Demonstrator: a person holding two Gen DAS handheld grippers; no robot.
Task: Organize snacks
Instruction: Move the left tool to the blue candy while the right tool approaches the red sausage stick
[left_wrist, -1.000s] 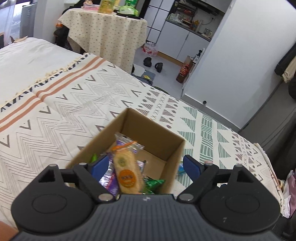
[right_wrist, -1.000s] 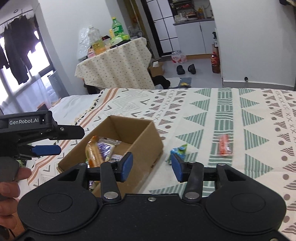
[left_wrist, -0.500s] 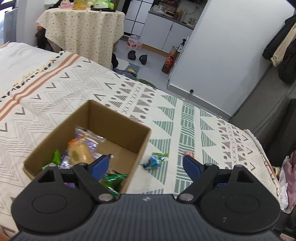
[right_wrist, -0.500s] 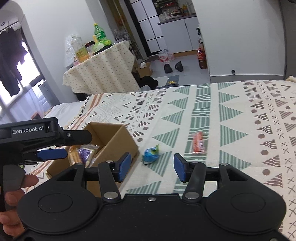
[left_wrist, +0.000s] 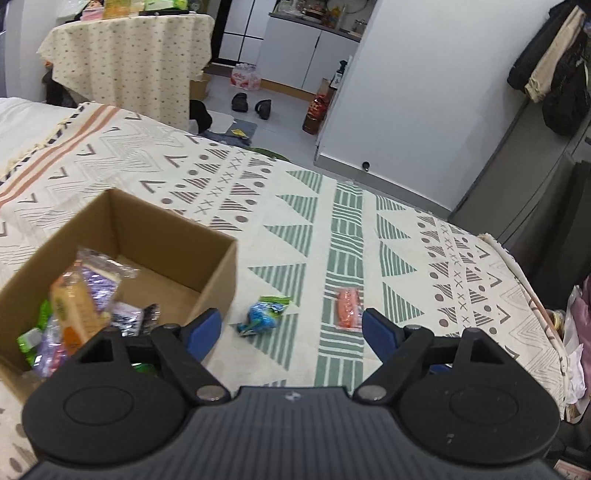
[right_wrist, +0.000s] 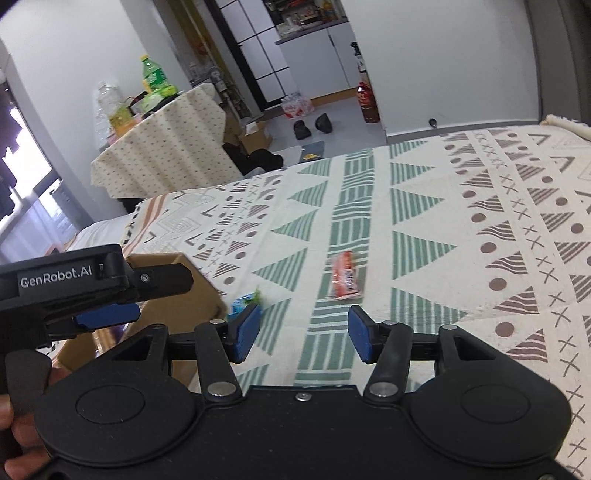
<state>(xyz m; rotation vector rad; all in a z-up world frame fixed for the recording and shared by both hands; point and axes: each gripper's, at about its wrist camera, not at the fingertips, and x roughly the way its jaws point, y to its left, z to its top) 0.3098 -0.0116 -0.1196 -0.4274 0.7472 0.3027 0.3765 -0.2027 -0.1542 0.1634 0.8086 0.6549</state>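
Both the left gripper (left_wrist: 291, 328) and right gripper (right_wrist: 303, 338) gape wide, empty.

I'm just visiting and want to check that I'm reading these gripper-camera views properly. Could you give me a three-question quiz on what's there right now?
1. True or false: the orange packet lies inside the cardboard box.
2. How many snacks lie loose on the patterned blanket?
A) one B) two C) four
3. Fill in: both the left gripper and the right gripper have their jaws ____ and hold nothing.

Key
1. False. It lies on the blanket, apart from the box.
2. B: the orange packet and the blue-green packet beside the box.
3. open
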